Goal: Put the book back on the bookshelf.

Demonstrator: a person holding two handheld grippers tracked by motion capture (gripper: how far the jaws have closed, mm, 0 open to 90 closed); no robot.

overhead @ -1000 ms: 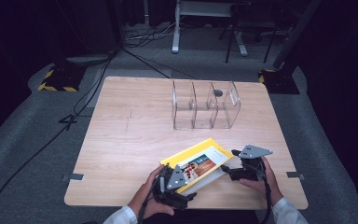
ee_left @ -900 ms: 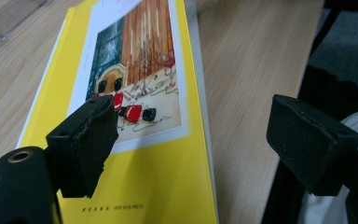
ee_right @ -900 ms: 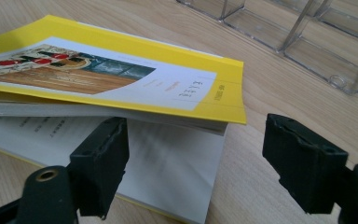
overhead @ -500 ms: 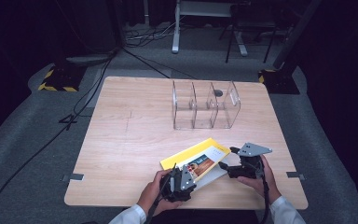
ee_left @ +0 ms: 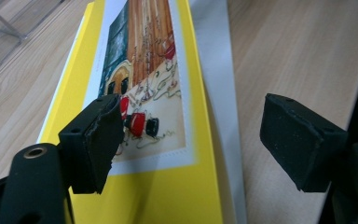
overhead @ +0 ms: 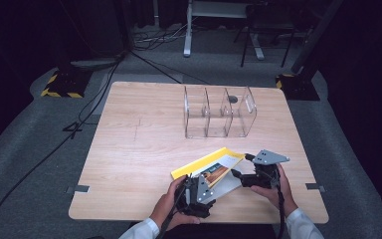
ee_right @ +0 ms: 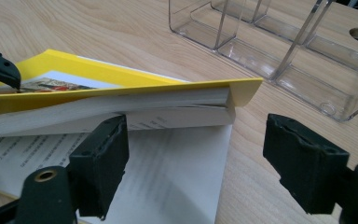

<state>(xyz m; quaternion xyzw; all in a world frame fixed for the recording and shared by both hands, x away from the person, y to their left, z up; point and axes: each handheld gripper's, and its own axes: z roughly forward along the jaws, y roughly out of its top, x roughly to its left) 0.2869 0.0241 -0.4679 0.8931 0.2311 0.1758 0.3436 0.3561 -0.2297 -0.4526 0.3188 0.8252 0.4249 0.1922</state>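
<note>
At the lower centre of the bench, a yellow paperback lies partly open, light and floppy, best pinched at the spine edge, as the left tool, just reopening, and the right tool both gape empty.

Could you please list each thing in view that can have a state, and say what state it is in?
Yellow book: partly open, most of the block lifted off the bottom pages on the table.
Clear organizer: upright, compartments empty.
Left gripper: jaws open above the cover, just been opening, nothing pressed between them.
Right gripper: jaws open at the book's page edge, holding nothing.
</note>
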